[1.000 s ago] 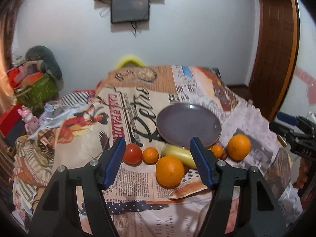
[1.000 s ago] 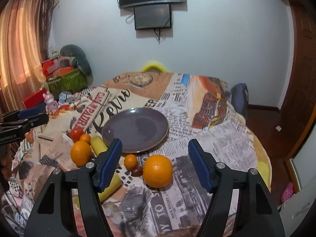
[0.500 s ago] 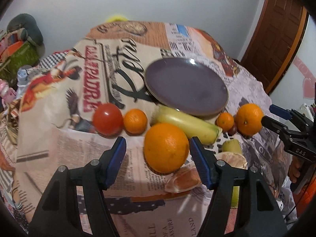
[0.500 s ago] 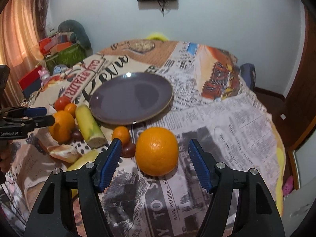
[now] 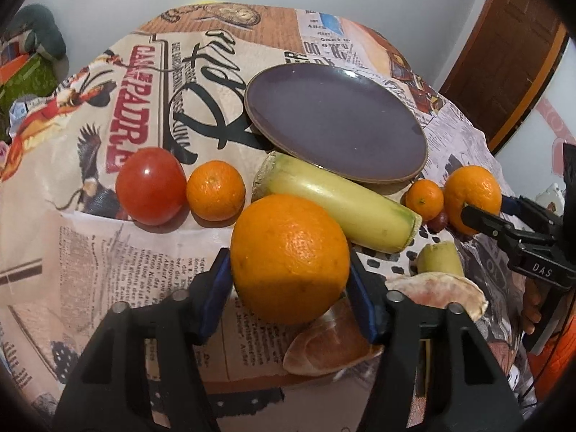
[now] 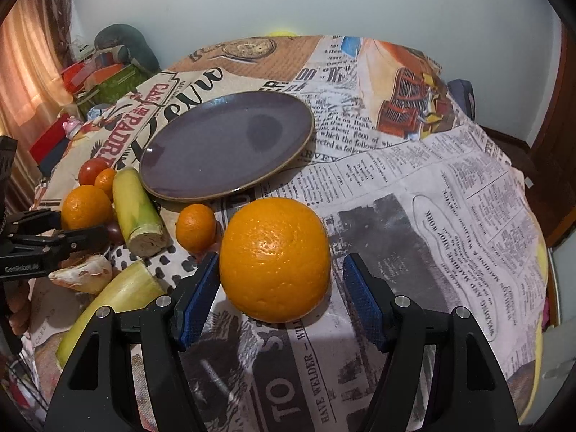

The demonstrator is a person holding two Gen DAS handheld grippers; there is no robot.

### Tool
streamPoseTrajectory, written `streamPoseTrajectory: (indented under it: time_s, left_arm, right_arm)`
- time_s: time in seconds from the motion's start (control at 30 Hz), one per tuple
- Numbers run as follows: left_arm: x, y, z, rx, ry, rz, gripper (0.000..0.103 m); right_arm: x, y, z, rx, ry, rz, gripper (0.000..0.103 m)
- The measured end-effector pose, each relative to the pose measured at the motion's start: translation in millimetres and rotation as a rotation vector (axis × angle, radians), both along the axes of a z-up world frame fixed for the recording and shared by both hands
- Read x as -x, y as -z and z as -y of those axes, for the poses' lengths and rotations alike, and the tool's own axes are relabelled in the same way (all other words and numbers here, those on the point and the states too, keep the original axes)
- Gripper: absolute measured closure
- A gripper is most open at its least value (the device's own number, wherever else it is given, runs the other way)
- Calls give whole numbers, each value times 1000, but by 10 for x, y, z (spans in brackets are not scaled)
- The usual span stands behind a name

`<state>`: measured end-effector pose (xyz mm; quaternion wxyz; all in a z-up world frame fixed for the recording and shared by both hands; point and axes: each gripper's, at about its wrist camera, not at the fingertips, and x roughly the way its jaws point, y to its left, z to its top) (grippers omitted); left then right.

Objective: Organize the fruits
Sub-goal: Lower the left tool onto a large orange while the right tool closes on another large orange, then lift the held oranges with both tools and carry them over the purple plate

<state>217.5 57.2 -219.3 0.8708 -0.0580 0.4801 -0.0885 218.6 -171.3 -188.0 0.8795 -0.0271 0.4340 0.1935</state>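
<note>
A purple plate (image 5: 338, 118) lies empty on the newspaper-print tablecloth; it also shows in the right wrist view (image 6: 223, 144). My left gripper (image 5: 289, 270) is open around a large orange (image 5: 289, 257), its blue pads (image 5: 216, 284) at the orange's sides. My right gripper (image 6: 279, 288) is open around another large orange (image 6: 275, 257), with a gap at the right pad (image 6: 361, 298). A tomato (image 5: 151, 185), a small mandarin (image 5: 215, 190), a yellow-green banana piece (image 5: 338, 201) and a second mandarin (image 5: 424, 199) lie near the plate's front rim.
A peeled citrus segment (image 5: 437, 293) and a peel piece (image 5: 329, 349) lie right of my left gripper. A second banana piece (image 6: 111, 298) and a dark grape (image 6: 115, 232) lie at the left in the right wrist view. Boxes and clutter (image 6: 104, 75) stand beyond the table's left edge.
Both grippers have moved down and forward. Each large orange now sits between its gripper's pads instead of ahead of them. The jaws still stand wide.
</note>
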Motion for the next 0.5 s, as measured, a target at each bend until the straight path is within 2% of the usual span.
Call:
streamPoseTrajectory:
  time_s: [0.13, 0.2, 0.23, 0.37, 0.5]
  left_arm:
    - [0, 7, -35, 21, -8, 8, 44]
    - [7, 5, -39, 24, -11, 13, 45]
    - [10, 3, -42, 25, -13, 15, 45]
    - [23, -7, -37, 24, -17, 24, 46]
    - [66, -57, -36, -14, -38, 43, 46]
  right_arm:
    - [-34, 29, -14, -15, -5, -16, 38]
    - [-36, 30, -25, -24, -15, -17, 48]
    - [-40, 27, -28, -25, -18, -18, 49]
    - [-28, 17, -32, -20, -19, -13, 49]
    - [-20, 4, -23, -29, -14, -17, 49]
